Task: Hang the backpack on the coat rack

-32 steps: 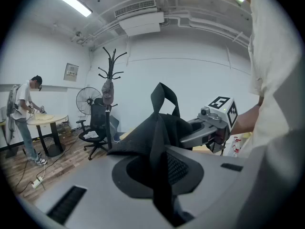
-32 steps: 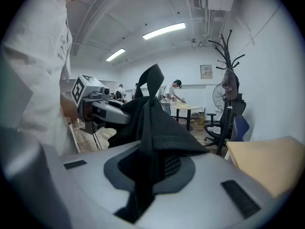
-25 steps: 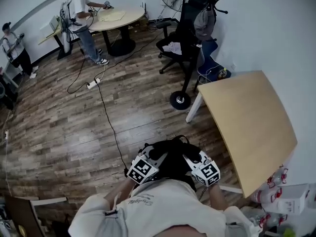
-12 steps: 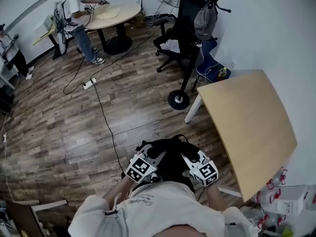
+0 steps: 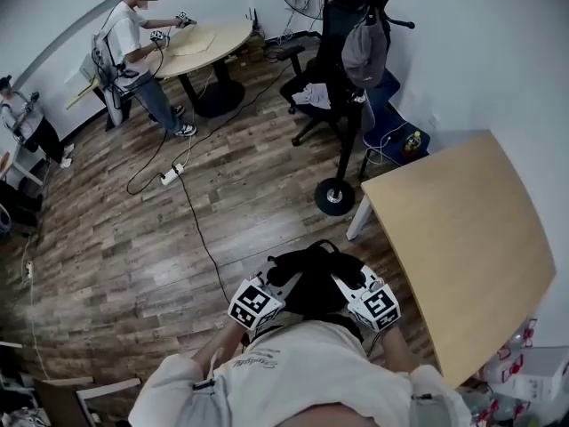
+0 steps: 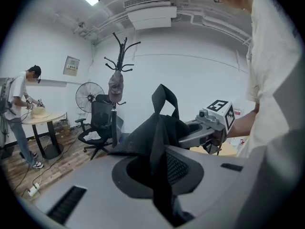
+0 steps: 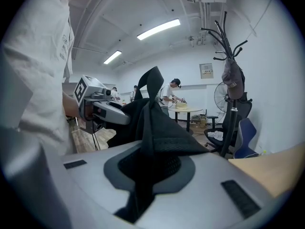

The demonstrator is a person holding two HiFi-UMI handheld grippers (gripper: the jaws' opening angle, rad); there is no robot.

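Backpack (image 5: 307,287) held over wood floor (image 5: 178,247) beside table edge (image 5: 407,269) (coat rack (image 5: 336,194) ahead).

Overhead, two gripper-mounted; coat rack (image 5: 335,196) shared

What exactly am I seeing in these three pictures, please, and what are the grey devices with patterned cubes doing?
A person holds a two-jaw gripper in each hand. One picture comes from a camera on their head, looking down; the others come from cameras riding on the left gripper and right gripper, looking along the jaws. Both are clamped on parts of a black backpack, carried between them. The coat rack, with a grey cap on it, stands ahead beside a light wooden table.
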